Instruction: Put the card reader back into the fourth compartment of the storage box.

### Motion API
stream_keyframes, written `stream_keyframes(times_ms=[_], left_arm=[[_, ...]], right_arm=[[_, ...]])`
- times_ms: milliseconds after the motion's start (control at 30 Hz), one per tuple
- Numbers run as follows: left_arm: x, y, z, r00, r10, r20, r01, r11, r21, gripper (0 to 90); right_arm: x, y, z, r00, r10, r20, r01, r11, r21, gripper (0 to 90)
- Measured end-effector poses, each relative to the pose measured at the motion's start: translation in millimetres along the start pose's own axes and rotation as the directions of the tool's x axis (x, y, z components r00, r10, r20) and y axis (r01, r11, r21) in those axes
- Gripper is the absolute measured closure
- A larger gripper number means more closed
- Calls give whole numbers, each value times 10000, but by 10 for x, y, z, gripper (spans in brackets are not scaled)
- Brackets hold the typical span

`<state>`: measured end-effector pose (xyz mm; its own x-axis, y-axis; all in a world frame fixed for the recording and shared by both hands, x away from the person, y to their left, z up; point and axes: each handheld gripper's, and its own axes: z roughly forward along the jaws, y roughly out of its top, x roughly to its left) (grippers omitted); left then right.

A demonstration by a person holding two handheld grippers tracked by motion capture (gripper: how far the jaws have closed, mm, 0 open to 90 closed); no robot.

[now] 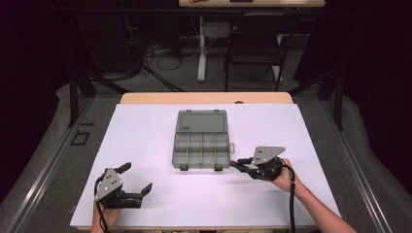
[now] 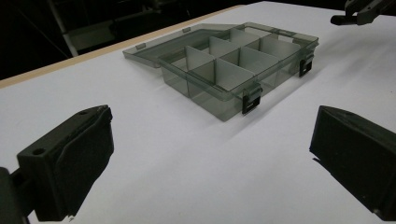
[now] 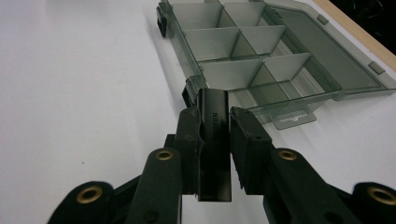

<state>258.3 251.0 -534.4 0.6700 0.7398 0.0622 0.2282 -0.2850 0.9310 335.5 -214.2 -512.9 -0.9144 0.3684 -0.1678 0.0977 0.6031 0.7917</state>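
Note:
A smoky clear compartment box (image 1: 201,165) lies open on the white table, its lid (image 1: 201,121) folded flat toward the far side and its compartments bare. My right gripper (image 1: 236,164) rests just right of the box's near corner. It is shut on a small black bar (image 3: 214,161) with white lettering, which points at the box (image 3: 205,70). My left gripper (image 1: 137,176) sits at the near left with its jaws wide open and nothing between them. In the left gripper view (image 2: 212,123) the box (image 2: 212,100) lies ahead and the right gripper (image 2: 357,13) shows at the top right.
The white sheet (image 1: 145,141) covers a wooden table whose far edge (image 1: 206,97) shows beyond it. A black folding chair (image 1: 255,41) and cables on the floor lie beyond the table. Two black latches (image 1: 184,167) stick out of the box's near side.

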Motion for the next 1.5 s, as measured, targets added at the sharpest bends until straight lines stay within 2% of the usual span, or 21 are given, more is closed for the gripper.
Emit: stream_keyframes(times_ms=[567,1500], left_arm=[[-1,0,1,10000,-36,-4,36,10000,-28,0],[5,-5,-17,10000,-36,-53,36,10000,-69,0]], right_arm=[[-45,29,41,9971,463,597,-474,9987,180,737],[-149,139,54,9881,1009,1157,-1060,9936,392,736]])
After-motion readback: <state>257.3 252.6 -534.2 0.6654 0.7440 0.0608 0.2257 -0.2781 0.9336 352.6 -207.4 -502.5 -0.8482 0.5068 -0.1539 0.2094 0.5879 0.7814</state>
